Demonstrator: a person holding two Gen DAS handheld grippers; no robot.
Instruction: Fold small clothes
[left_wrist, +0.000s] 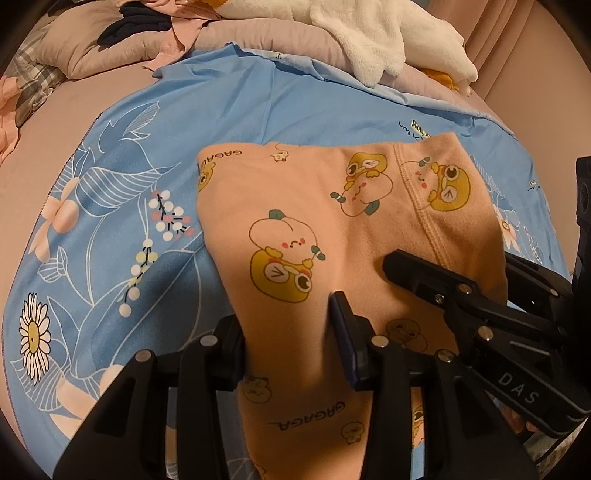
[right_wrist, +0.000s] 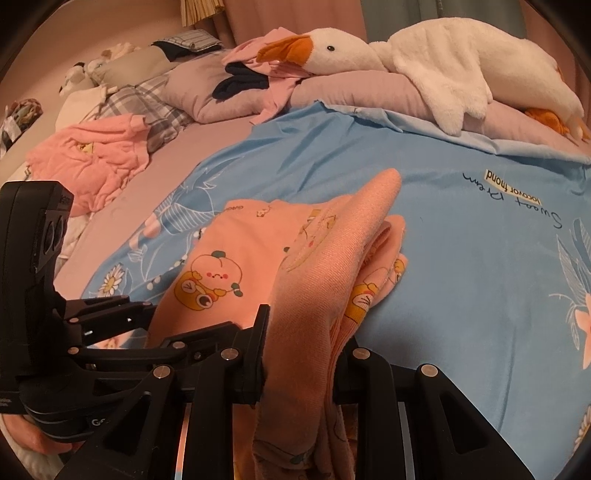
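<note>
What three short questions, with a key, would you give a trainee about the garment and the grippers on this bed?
1. True or false: the peach garment lies on a blue sheet.
2. What does the right gripper clamp? A: a cup. B: folds of the garment. C: nothing.
3. Fill in: the word printed on the garment is ___.

Key: 1 true; 2 B; 3 GAGAGA.
</note>
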